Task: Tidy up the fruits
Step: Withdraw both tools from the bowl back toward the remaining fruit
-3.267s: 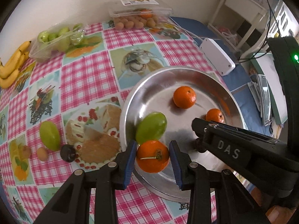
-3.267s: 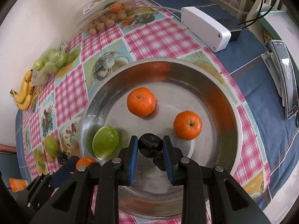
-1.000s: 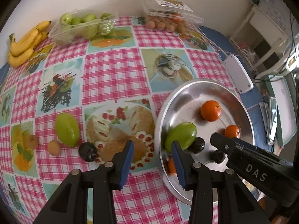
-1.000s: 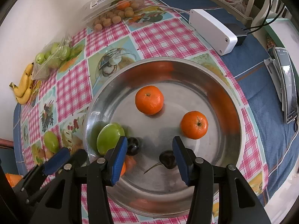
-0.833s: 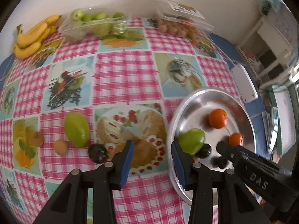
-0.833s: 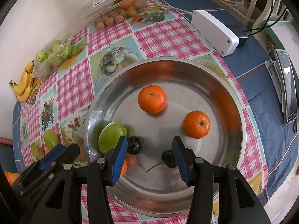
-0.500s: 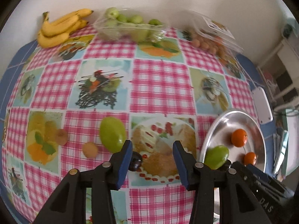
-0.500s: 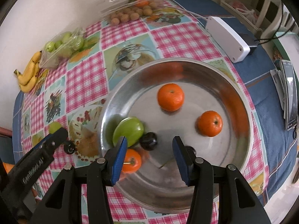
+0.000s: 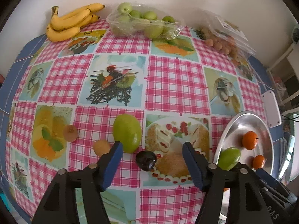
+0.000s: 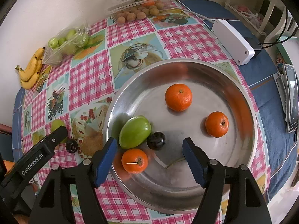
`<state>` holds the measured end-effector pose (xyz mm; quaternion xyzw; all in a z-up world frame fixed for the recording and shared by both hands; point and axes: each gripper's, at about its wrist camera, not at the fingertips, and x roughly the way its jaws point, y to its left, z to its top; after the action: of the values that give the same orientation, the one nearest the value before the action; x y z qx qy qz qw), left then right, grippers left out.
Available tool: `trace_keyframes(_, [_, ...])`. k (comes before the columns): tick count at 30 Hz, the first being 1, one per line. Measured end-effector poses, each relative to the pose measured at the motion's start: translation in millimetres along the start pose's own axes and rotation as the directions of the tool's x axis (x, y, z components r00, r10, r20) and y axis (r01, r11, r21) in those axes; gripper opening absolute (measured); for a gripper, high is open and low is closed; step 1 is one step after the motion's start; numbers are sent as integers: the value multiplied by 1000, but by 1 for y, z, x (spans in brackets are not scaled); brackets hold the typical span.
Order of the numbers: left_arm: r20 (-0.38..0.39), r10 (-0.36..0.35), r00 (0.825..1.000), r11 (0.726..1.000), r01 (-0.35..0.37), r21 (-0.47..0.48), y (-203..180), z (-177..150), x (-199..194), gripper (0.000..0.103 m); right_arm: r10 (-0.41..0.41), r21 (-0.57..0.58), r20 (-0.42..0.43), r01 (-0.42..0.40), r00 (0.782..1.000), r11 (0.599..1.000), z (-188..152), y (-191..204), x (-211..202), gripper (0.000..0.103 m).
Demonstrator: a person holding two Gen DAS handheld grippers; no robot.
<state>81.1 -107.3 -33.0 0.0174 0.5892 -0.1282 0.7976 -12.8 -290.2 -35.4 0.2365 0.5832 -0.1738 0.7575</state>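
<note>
My left gripper [image 9: 152, 152] hangs over the checked tablecloth, its jaws opening. A dark plum [image 9: 146, 161] lies on the cloth between the blue fingertips, untouched. A green mango [image 9: 127, 132] and two small brown fruits [image 9: 101, 147] lie just left of it. My right gripper [image 10: 149, 149] is above the metal tray [image 10: 186, 61], jaws opening, with nothing gripped. In the tray lie a green mango [image 10: 135, 132], a dark plum [image 10: 156, 141], an orange with a stalk [image 10: 134, 160] and two more oranges [image 10: 178, 97]. A loose stem [image 10: 173, 162] shows by the right finger.
Bananas [image 9: 71, 23], a bag of green fruits [image 9: 145, 24] and a clear box of small brown fruits [image 10: 138, 3] line the wall. A white box with a cable [image 10: 233, 41] and a phone [image 10: 291, 100] lie right of the tray. The table edge is close below.
My left gripper has swung left from the tray to above the dark plum on the cloth. Both grippers' jaws stand wider than before. The orange and the plum held earlier now lie in the tray.
</note>
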Motion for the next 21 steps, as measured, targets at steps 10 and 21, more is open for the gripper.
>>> trace_keyframes(10, [-5,27,1000,1000,-27,-6,4,1,3,79,-6,-9,3,6,1000,1000,0,1,2,87])
trace_keyframes(21, [17,56,998,998,-56,-1,3,0,2,103,-24,-15,29,25,999,1000,0,0,2,103])
